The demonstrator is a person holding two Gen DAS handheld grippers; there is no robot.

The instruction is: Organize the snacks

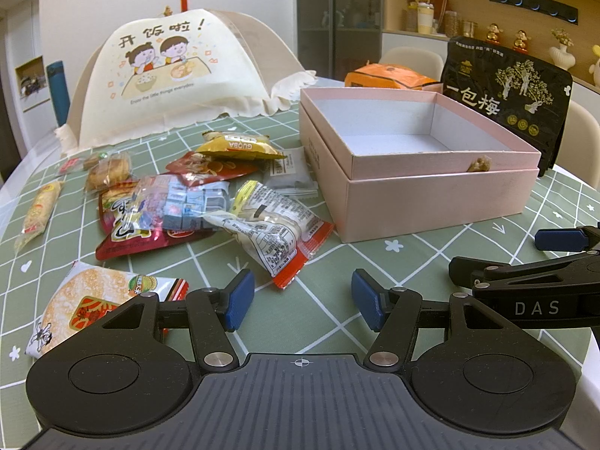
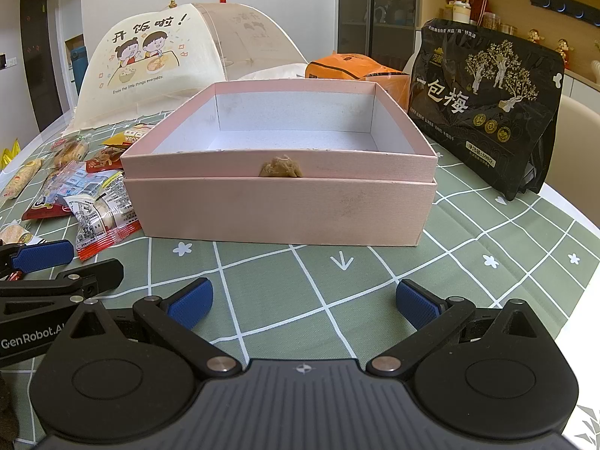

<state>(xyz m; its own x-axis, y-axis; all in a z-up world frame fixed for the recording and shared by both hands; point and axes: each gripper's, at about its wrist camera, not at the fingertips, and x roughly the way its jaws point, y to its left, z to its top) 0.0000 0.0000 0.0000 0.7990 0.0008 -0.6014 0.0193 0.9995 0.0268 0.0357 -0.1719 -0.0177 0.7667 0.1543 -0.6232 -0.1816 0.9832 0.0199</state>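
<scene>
A heap of wrapped snacks (image 1: 180, 206) lies on the green checked tablecloth, left of an empty pink box (image 1: 412, 172) that sits in its lid. In the right wrist view the pink box (image 2: 279, 195) is straight ahead and the snacks (image 2: 93, 202) are at its left. A round rice cracker packet (image 1: 93, 300) lies nearest my left gripper (image 1: 300, 300), which is open with only cloth between its blue pads. My right gripper (image 2: 303, 303) is open too, empty, in front of the box. Each gripper shows at the edge of the other's view.
A black plum bag (image 1: 506, 93) and an orange packet (image 1: 386, 77) stand behind the box. A cream mesh food cover (image 1: 180, 75) stands at the back left. The white table edge (image 1: 592, 367) shows at the right.
</scene>
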